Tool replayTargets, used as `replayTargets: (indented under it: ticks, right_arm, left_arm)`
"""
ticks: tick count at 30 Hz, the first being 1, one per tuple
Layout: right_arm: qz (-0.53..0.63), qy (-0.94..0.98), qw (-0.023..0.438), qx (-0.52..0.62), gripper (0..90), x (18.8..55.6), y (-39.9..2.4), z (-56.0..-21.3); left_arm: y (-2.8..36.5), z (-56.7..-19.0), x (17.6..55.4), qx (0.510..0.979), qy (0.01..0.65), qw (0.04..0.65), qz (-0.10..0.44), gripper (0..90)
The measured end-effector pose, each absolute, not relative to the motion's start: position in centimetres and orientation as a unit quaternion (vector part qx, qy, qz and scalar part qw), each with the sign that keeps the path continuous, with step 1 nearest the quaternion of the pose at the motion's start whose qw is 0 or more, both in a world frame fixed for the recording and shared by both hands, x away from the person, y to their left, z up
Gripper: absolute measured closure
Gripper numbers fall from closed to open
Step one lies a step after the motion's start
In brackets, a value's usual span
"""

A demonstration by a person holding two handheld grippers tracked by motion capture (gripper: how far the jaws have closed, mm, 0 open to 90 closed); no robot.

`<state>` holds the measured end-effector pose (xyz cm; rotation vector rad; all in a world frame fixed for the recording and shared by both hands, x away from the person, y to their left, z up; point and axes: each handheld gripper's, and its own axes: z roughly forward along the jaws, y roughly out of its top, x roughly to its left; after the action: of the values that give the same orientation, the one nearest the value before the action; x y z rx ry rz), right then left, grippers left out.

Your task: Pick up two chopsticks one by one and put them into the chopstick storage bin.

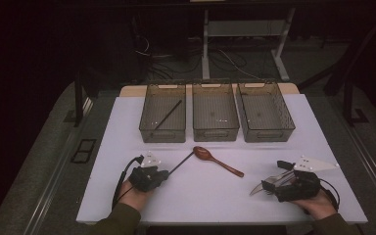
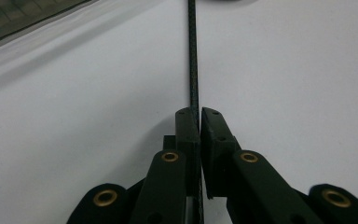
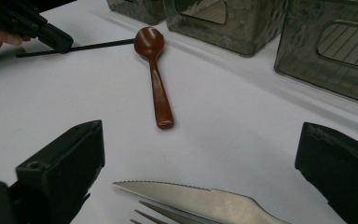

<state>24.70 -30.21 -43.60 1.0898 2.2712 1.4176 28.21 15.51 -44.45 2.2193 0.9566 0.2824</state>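
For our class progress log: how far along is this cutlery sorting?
Done: one chopstick lies in the left bin. In hand: the left gripper is shut on a second chopstick. Left: the spoon, knife and fork lie on the table; the right gripper is open.

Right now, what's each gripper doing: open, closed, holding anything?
Left gripper: closed on the black chopstick.
Right gripper: open, jaws wide apart, over the knife and fork; holding nothing.
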Motion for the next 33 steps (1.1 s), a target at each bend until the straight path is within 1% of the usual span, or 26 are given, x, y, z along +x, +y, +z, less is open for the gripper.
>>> replayTargets:
  ticks: [5,11,14,33]
  right_arm:
    - [0.488,0.778,0.124,0.375,1.7,24.7,-30.2,-43.6]
    - [0.488,0.778,0.124,0.375,1.6,24.7,-30.3,-43.6]
    - [0.488,0.778,0.125,0.375,1.6,24.7,-30.3,-43.6]
    - [0.490,0.778,0.124,0.374,1.7,24.7,-30.3,-43.5]
  left_arm:
    - [15.4,-44.4,28.2,0.851,0.378,0.349,0.105,86.3]
    - [15.6,-44.1,28.3,0.851,0.375,0.351,0.107,86.3]
    - [15.7,-43.9,28.2,0.845,0.382,0.358,0.106,86.2]
    - [17.3,-42.0,27.8,0.830,0.375,0.399,0.107,86.2]
